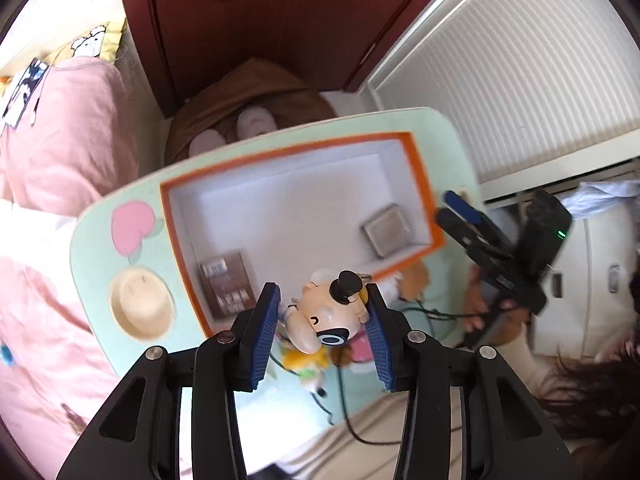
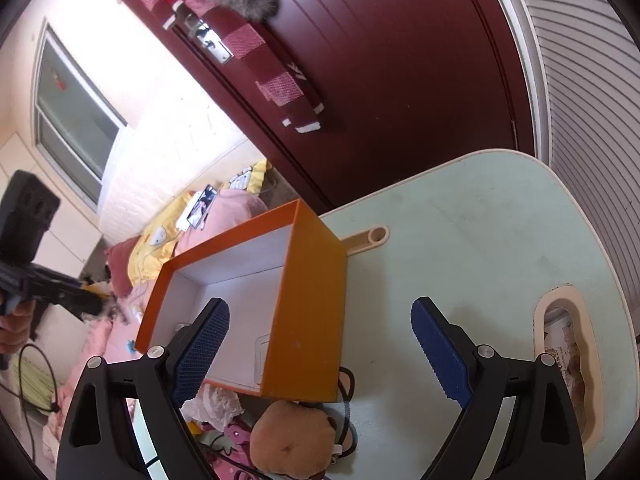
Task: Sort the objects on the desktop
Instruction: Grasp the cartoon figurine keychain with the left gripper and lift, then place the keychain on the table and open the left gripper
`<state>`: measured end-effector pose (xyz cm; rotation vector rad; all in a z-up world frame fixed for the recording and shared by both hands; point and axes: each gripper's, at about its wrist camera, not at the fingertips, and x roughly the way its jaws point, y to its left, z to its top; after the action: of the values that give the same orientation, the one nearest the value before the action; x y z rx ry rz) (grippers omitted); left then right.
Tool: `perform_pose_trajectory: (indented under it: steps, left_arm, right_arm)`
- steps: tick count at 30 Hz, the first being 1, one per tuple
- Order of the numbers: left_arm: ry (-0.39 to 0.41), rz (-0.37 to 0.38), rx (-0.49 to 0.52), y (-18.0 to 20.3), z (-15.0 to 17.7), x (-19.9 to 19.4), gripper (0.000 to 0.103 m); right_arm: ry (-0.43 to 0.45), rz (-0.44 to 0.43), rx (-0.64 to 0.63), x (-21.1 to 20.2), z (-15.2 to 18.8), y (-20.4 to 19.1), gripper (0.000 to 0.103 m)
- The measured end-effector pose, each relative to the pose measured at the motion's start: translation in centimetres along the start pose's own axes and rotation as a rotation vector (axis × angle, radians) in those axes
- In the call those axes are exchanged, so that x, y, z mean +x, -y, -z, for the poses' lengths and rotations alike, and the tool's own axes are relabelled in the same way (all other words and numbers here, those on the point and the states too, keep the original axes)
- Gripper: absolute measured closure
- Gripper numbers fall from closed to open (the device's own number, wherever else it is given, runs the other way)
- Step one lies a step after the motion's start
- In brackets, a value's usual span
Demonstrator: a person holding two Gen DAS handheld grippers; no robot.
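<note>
- Holding a small toy figure (image 1: 320, 316) between its blue pads, the left gripper (image 1: 326, 330) hangs above the near edge of the orange box (image 1: 420, 184), which lies just ahead of it and below.
- The toy sits crosswise in the grip, its black hat (image 1: 347, 283) pointing forward toward the box; its long axis runs roughly across the fingers (head low, hat high).
- The box is open at the top with a white inside; in it lie a brown booklet-like item (image 1: 226, 284) at the near-left and a grey square item (image 1: 386, 230) at the far-right, with bare floor between them.
- My judgement: the left side is the one placed to drop the toy in, and a short carry forward over the rim would do.
- The right gripper (image 2: 320, 350) is spread wide and holds nothing, hovering beside the box wall over the green table (image 2: 480, 240).
- A brown plush (image 2: 294, 438) and cables lie on the table outside the box, near the right gripper.
</note>
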<state>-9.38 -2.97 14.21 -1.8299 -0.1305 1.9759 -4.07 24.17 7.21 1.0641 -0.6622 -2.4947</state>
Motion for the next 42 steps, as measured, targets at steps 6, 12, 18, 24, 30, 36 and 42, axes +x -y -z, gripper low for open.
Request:
perform_pose_trajectory:
  steps: [6, 12, 18, 24, 30, 36, 42]
  left_arm:
    - [0.070, 0.116, -0.075, -1.4, 3.3, 2.6, 0.059]
    - [0.177, -0.007, -0.101, -2.2, 5.4, 4.9, 0.059]
    - [0.279, -0.150, -0.115, -3.0, 7.4, 7.1, 0.059]
    - [0.290, -0.154, -0.112, -2.8, 7.6, 8.5, 0.059]
    - [0.414, -0.075, -0.124, -3.5, 8.2, 8.6, 0.029]
    - [0.567, 0.043, -0.181, -5.8, 9.6, 7.8, 0.029]
    - [0.717, 0.039, -0.171, -6.4, 12.1, 6.9, 0.028]
  right_arm:
    - [0.026, 0.017, -0.056, -0.7, 0.3, -1.5, 0.011]
    - [0.030, 0.019, -0.070, -1.0, 0.7, -2.3, 0.011]
    - [0.028, 0.023, -0.105, -1.3, 0.6, -3.5, 0.011]
    - [0.004, 0.035, -0.266, -1.7, -0.3, -7.5, 0.011]
    - [-0.139, -0.059, -0.300, 0.6, -1.9, -11.4, 0.010]
    - [-0.420, -0.046, -0.226, 7.2, -3.4, -14.2, 0.011]
    - [-0.668, 0.091, -0.196, 15.4, -3.0, -16.5, 0.011]
